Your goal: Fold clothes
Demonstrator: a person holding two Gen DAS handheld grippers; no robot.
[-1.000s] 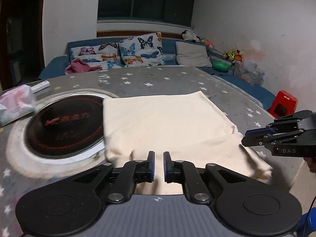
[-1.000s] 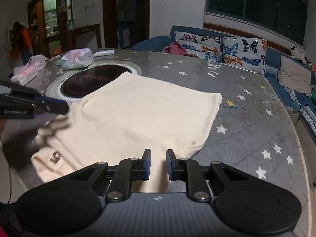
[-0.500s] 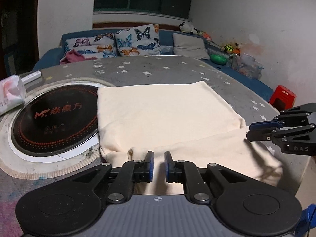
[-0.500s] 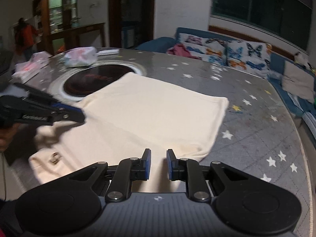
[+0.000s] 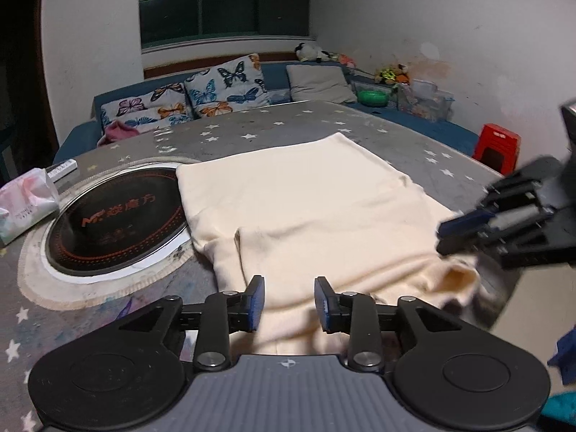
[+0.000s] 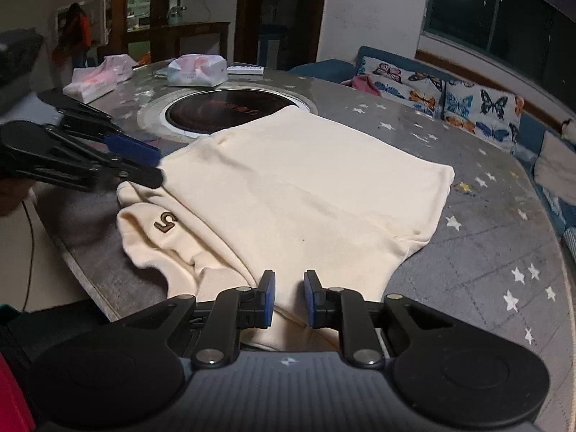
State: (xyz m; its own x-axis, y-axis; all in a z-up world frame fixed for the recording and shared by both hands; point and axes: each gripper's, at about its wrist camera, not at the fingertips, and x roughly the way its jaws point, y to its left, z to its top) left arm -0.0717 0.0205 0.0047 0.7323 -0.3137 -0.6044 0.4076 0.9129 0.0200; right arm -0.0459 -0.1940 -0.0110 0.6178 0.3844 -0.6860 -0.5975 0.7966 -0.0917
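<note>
Since a second ago the left tongs (image 5: 289,299) have spread apart, releasing the cream garment (image 6: 306,194), folded flat on the bench (image 6: 486,262), probably to finish that fold. Right tongs (image 6: 289,297) sit nearly clenched over its hem, grasp uncertain. Only the right view shows the "5" logo (image 6: 165,221).

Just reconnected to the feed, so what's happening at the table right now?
A person is folding a cream garment on the star-patterned table, a gripper in each hand. The left gripper has just been opening, its jaws clearly apart over the near hem. The right gripper has a narrow gap over cloth at the near edge; no grip shows. A sleeve lies folded across.
</note>
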